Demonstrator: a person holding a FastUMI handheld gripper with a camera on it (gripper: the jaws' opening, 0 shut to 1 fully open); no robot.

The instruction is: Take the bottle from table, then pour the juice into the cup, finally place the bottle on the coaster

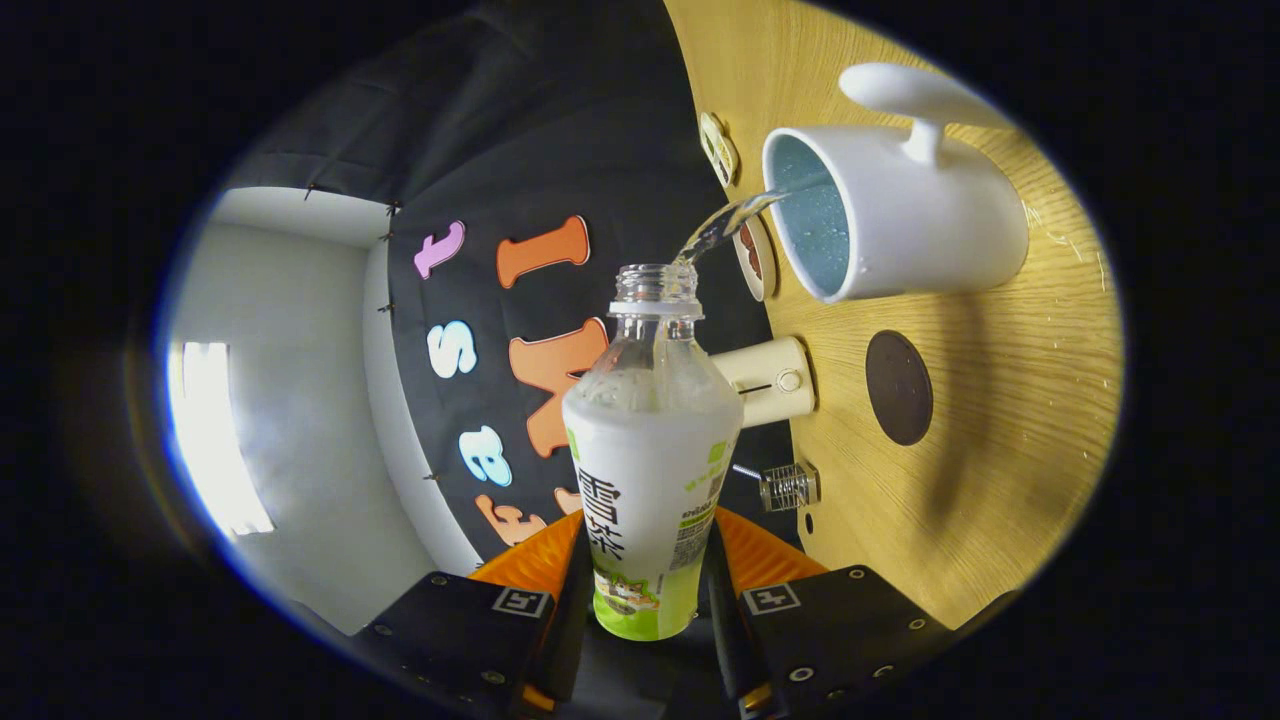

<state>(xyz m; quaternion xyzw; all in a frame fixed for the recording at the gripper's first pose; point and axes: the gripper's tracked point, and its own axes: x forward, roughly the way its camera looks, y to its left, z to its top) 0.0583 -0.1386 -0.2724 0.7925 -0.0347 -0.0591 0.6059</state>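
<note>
Clear plastic bottle (pixel 648 440) with a white and green label sleeve and open, capless neck, clamped between the two fingers of the gripper (pixel 645 585), one finger pressed against each side of the lower body. Jaws parted just to the bottle's width, closed firmly on it. Bottle tipped over with the whole view rolled sideways, so the wooden table (pixel 1000 480) stands like a wall at 3 o'clock. Thin stream of clear liquid (pixel 722 225) leaving the bottle's mouth toward 1 o'clock and arcing into the white ceramic cup (pixel 900 220), speckled pale blue inside, with its handle pointing away from the bottle. Stream meeting the cup at the near rim.

Round dark brown coaster (pixel 898 387) flat on the table at 3 o'clock from the bottle's shoulder, just beside the cup's base, bare. Cream-coloured cylindrical device (pixel 768 380) with a small round button, directly behind the bottle's shoulder, partly hidden by it. Small clear ribbed object (pixel 789 486) on the table at 4 o'clock from the bottle's middle. Two small round items (pixel 718 148) by the table's far edge near the cup's mouth, too small to identify.
</note>
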